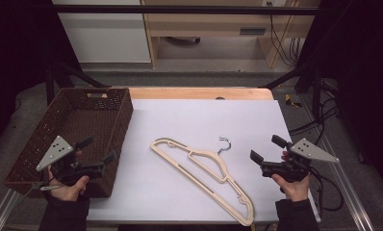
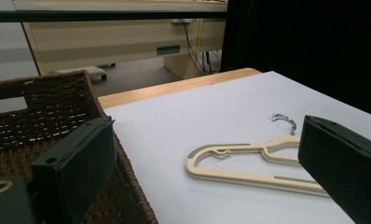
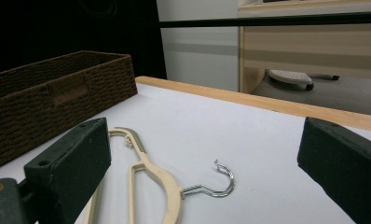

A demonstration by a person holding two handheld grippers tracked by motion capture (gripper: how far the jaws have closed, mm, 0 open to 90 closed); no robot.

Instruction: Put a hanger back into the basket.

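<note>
A cream wooden hanger [image 1: 204,174] with a metal hook [image 1: 224,144] lies flat on the white table top, running diagonally from centre toward the front right. The left gripper view has the hanger [image 2: 249,165] low between the jaws; in the right gripper view the hanger [image 3: 151,182] and its hook [image 3: 218,184] lie just ahead. My left gripper [image 1: 97,150] is held over the basket's near right corner, open and empty. At the hanger's right, my right gripper [image 1: 266,148] hangs above the table, open with nothing in it, jaws pointing toward the hook.
A dark brown woven basket [image 1: 115,103] stands at the table's left side, empty as far as I see. A wooden strip [image 1: 199,93] edges the table's far side. Black frame bars and cables [image 1: 324,120] run along the right.
</note>
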